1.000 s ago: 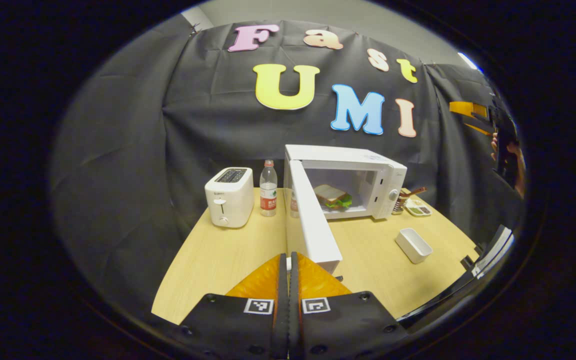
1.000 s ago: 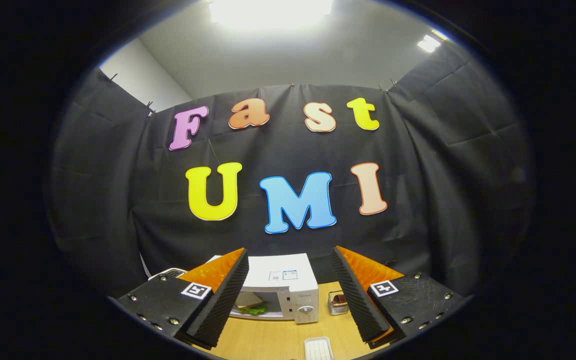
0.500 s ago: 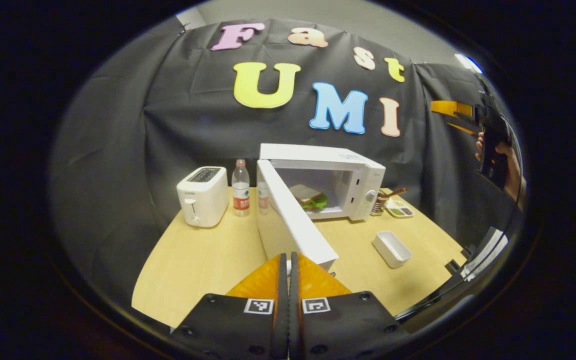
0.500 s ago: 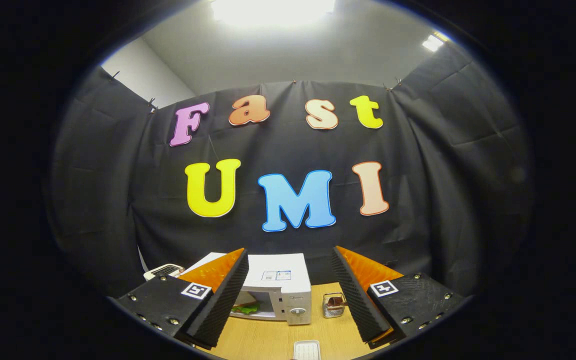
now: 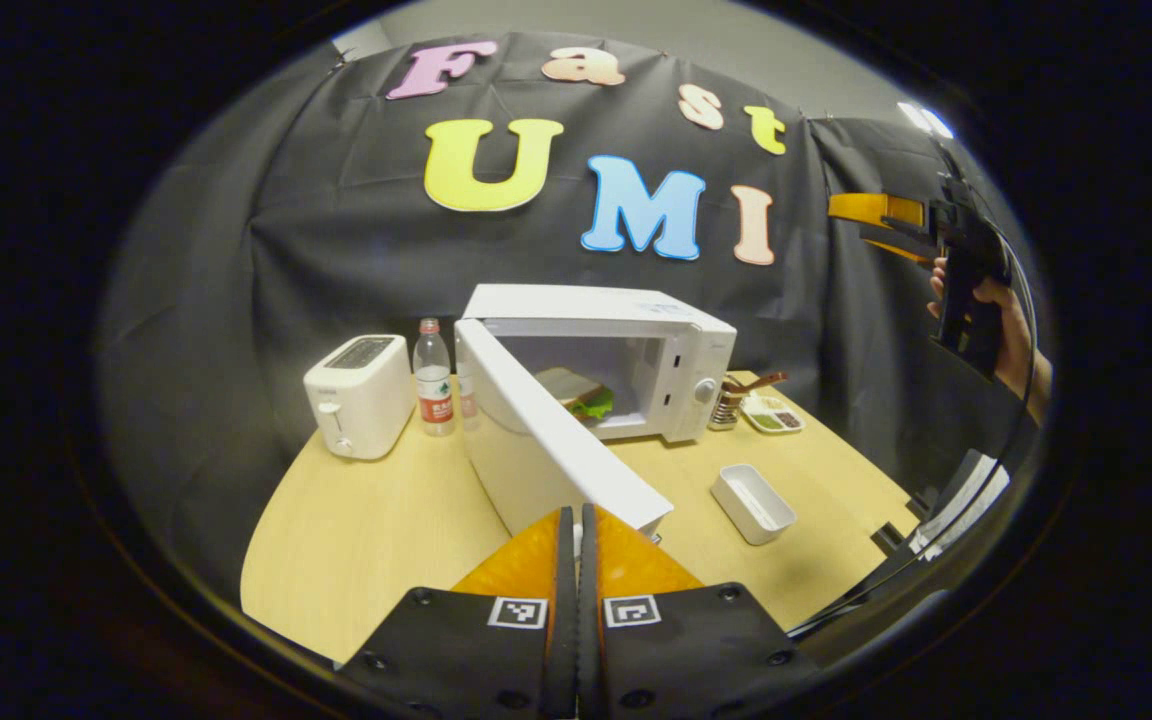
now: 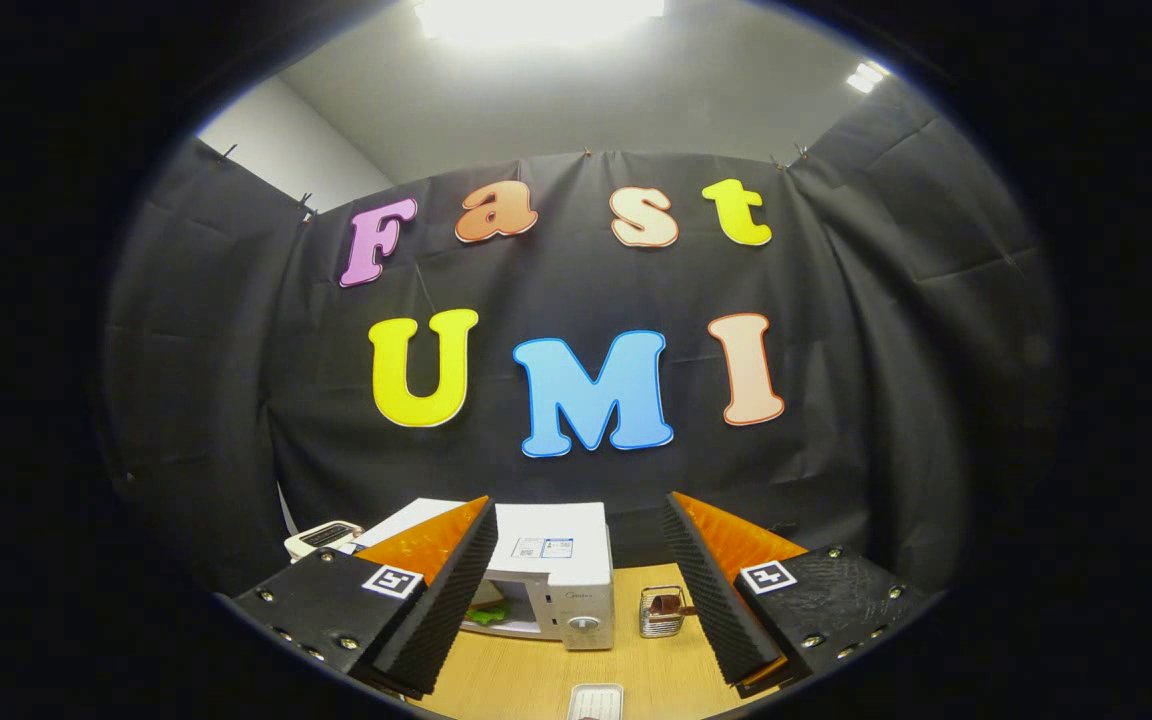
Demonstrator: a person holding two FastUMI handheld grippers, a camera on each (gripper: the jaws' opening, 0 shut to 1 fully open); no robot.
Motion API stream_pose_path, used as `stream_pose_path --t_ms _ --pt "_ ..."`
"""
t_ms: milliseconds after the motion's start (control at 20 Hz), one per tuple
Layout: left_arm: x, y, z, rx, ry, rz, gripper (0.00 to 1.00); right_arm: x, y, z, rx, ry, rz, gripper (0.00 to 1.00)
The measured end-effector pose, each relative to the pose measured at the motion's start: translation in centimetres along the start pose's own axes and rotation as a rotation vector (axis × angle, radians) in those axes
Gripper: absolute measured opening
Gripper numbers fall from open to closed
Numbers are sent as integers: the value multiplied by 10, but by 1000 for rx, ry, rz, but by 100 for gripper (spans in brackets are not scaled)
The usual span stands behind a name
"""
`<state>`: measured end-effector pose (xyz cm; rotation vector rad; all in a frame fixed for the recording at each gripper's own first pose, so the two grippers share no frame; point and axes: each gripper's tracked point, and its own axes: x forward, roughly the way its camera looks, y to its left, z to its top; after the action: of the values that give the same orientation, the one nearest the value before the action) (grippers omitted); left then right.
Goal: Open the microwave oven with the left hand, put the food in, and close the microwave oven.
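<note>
A white microwave oven (image 5: 676, 340) stands at the back of the wooden table (image 5: 376, 520), its door (image 5: 546, 440) swung partly open toward me. Inside lies a sandwich (image 5: 576, 392) with green lettuce. My left gripper (image 5: 576, 520) is shut with nothing between its fingers, its tips right at the door's free edge. In the right gripper view, my right gripper (image 6: 576, 520) stands open and empty, held high above the table, with the microwave oven (image 6: 561, 575) below between its fingers. That right gripper (image 5: 886, 225) also appears at the far right of the left gripper view, held by a hand (image 5: 1011, 340).
A white toaster (image 5: 356, 395) and a water bottle (image 5: 433, 378) stand left of the microwave. Right of it are a small wire holder (image 5: 731, 400) and a condiment dish (image 5: 776, 415). A white rectangular container (image 5: 754, 502) lies on the table's right part.
The microwave door has swung further toward shut with my left gripper at its edge. The left gripper view has shifted rightward. My right gripper has stayed high and open.
</note>
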<state>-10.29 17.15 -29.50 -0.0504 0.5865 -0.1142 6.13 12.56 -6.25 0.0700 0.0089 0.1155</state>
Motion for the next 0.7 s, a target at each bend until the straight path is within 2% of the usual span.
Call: stream_pose_path --t_ms 400,700 --pt "37 -46 16 32 -3 -56 7 -3 -25 5 -2 -4 -10 99" --pt "73 -79 30 26 -20 -107 7 3 -54 -2 6 16 -47 99"
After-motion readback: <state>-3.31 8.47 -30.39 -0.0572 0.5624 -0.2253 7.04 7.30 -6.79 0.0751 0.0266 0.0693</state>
